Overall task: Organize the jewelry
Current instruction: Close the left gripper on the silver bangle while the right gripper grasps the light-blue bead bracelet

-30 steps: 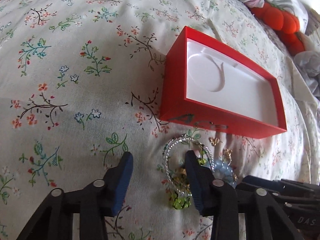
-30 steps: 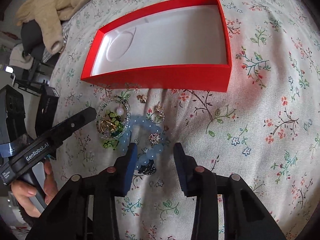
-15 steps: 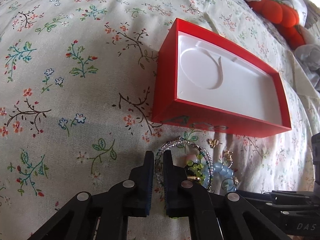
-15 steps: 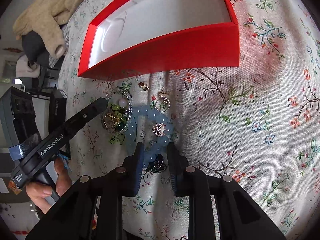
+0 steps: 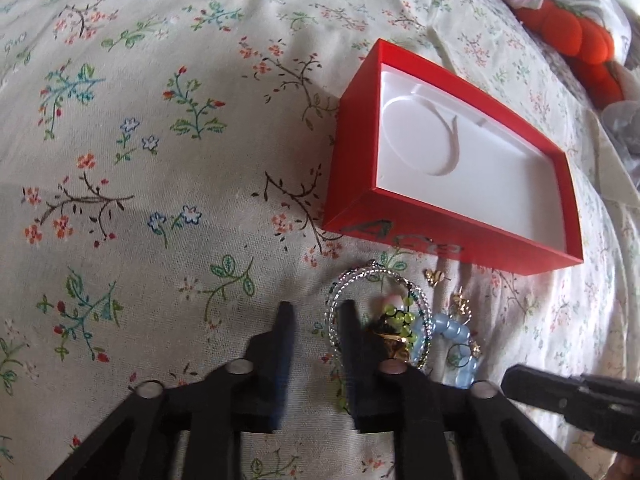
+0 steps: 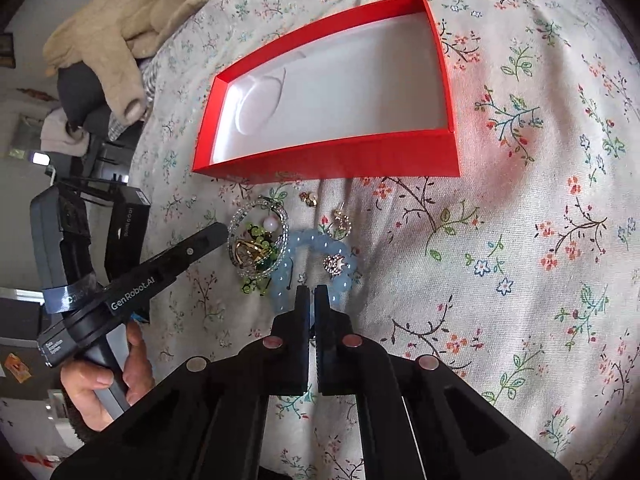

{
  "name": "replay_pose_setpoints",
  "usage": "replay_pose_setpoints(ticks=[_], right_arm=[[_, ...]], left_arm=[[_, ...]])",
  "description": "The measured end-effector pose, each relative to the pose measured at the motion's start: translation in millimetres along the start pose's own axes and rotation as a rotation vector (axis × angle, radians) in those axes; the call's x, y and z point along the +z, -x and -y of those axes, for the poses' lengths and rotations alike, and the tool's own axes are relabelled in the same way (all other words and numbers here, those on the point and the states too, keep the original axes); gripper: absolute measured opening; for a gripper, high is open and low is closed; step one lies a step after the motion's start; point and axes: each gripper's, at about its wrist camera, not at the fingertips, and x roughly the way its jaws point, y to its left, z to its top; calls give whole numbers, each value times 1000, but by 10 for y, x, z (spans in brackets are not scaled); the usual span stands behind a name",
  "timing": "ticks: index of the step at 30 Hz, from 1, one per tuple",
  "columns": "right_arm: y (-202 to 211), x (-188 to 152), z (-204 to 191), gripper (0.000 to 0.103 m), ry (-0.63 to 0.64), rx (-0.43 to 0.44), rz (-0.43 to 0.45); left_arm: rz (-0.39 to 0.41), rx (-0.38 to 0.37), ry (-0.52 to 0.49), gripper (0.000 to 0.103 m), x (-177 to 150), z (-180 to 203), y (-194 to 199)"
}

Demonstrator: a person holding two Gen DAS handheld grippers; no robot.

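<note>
**Jewellery heaped beside an open red box**

A shallow red rectangular box (image 6: 332,156) with a white moulded insert lies open on the bed. Just before its long side are clustered a silver beaded bangle (image 6: 258,240), a pale blue bead bracelet (image 6: 316,266) and small gold earrings (image 6: 341,220).

**Readable text on my feeds**

Only clean read I get is "GenRobot.AI", white print along the black arm of the left gripper (image 6: 216,234) in the right wrist view. The red box (image 5: 400,236) has dark marker scrawl on its near wall, maybe "A", but I can't make out the rest.
</note>
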Motion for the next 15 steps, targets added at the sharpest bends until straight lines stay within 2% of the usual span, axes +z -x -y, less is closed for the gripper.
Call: replay_pose_setpoints(ticks=[4, 5, 6, 7, 8, 9, 13, 15], right_arm=[[-43, -30, 68, 6, -41, -4, -32], [-57, -33, 84, 11, -53, -3, -38], [-73, -34, 106, 20, -66, 0, -42], [-86, -32, 128, 27, -81, 6, -43], [-99, -34, 144, 39, -95, 13, -43], [-115, -31, 156, 41, -105, 17, -43], [-195, -19, 133, 41, -104, 24, -42], [-252, -22, 119, 34, -96, 28, -50]], left_arm=[[-3, 6, 24, 21, -28, -2, -32], [-3, 4, 29, 18, -43, -4, -36], [-5, -2, 35, 9, -56, -9, -42], [-8, -11, 42, 5, -65, -14, -50], [-9, -16, 50, 2, -72, -22, -53], [-5, -18, 57, 0, -85, -31, -50], [14, -21, 63, 0, -132, -40, 3], [19, -20, 60, 0, -147, -37, 38]])
